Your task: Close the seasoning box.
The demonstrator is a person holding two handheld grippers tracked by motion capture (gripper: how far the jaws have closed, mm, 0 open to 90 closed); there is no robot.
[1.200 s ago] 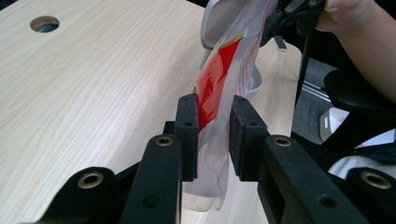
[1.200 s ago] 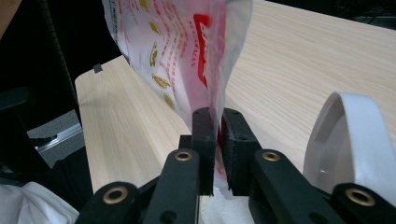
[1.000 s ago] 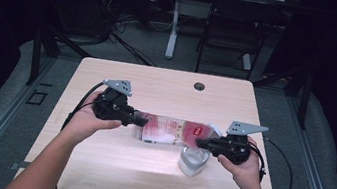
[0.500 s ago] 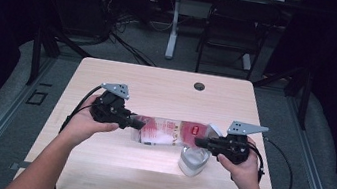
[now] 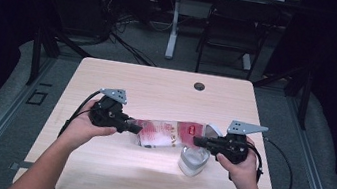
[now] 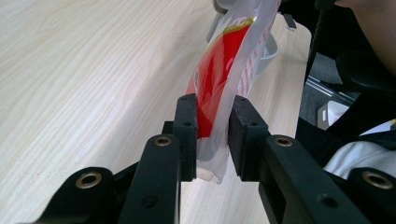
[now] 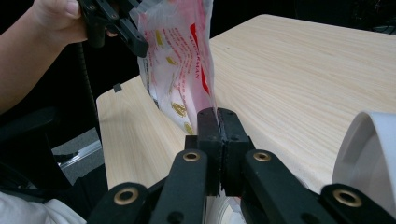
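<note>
Your left gripper (image 5: pixel 135 128) has its jaws drawn in on one end of the plastic pouch (image 5: pixel 168 132), and the left gripper view shows the clear, sealed edge of that pouch (image 6: pixel 223 93) pinched between the two black pads, with a narrow band of film and red print squeezed in the slot. The pads are not fully together there; the thickness of the pouch keeps them a little apart. Your right gripper (image 5: pixel 198 140) is clamped on the opposite end, and in the right gripper view its jaws stand almost flush against each other with only the thin film of the pouch (image 7: pixel 180 70) trapped in the seam between them. The pouch hangs stretched between the two grippers above the table (image 5: pixel 156 93), over its near half, with its long axis running across the table from your left hand (image 5: pixel 81 127) to your right hand (image 5: pixel 242 165). In the high view it sags slightly toward the middle and its printed red-and-white face is turned upward and toward you. A small clear container (image 5: pixel 193 161) stands on the table just under and in front of the right end of the pouch, near your right gripper; whether the pouch touches it cannot be told.
</note>
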